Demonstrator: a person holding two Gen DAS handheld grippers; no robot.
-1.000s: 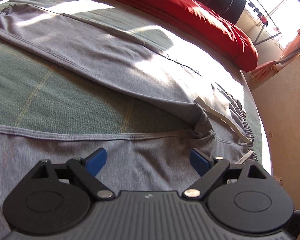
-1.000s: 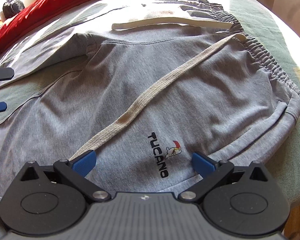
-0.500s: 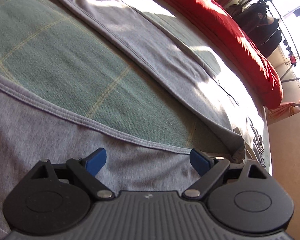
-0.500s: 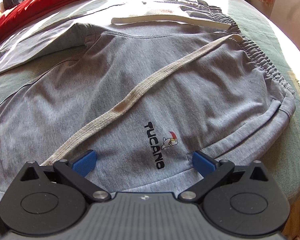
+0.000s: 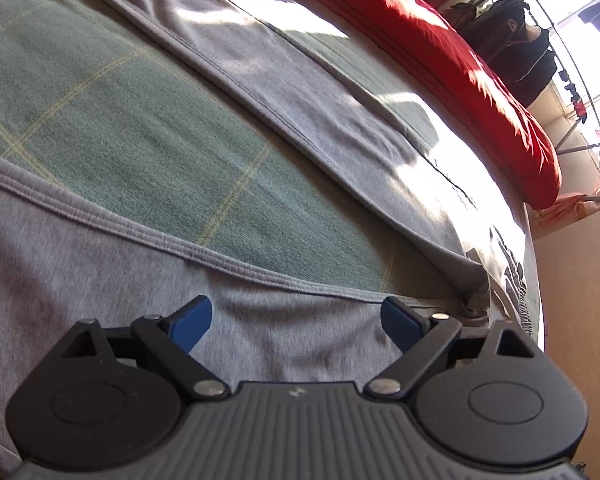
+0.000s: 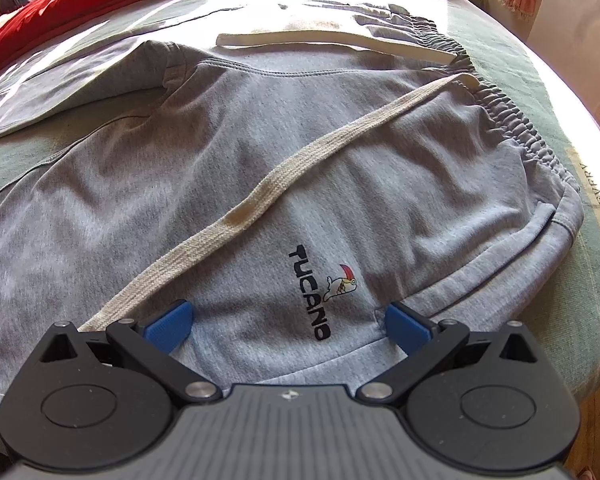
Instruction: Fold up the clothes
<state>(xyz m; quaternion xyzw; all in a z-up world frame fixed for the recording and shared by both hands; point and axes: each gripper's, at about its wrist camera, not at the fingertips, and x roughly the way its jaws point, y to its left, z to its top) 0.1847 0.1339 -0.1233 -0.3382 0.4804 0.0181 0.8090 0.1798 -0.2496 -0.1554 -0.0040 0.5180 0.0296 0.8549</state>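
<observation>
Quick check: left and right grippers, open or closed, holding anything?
Left gripper: open, fingers spread wide over the near leg of the grey sweatpants, holding nothing.
Right gripper: open over the sweatpants' logo area, holding nothing.

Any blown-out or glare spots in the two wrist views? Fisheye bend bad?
Left wrist: sun clips to white on the green checked bedspread beside the red blanket, and at the window; the bed edge bows strongly. Right wrist: the far waistband of the grey jersey sweatpants is washed out; the black printed logo stays sharp.
</observation>
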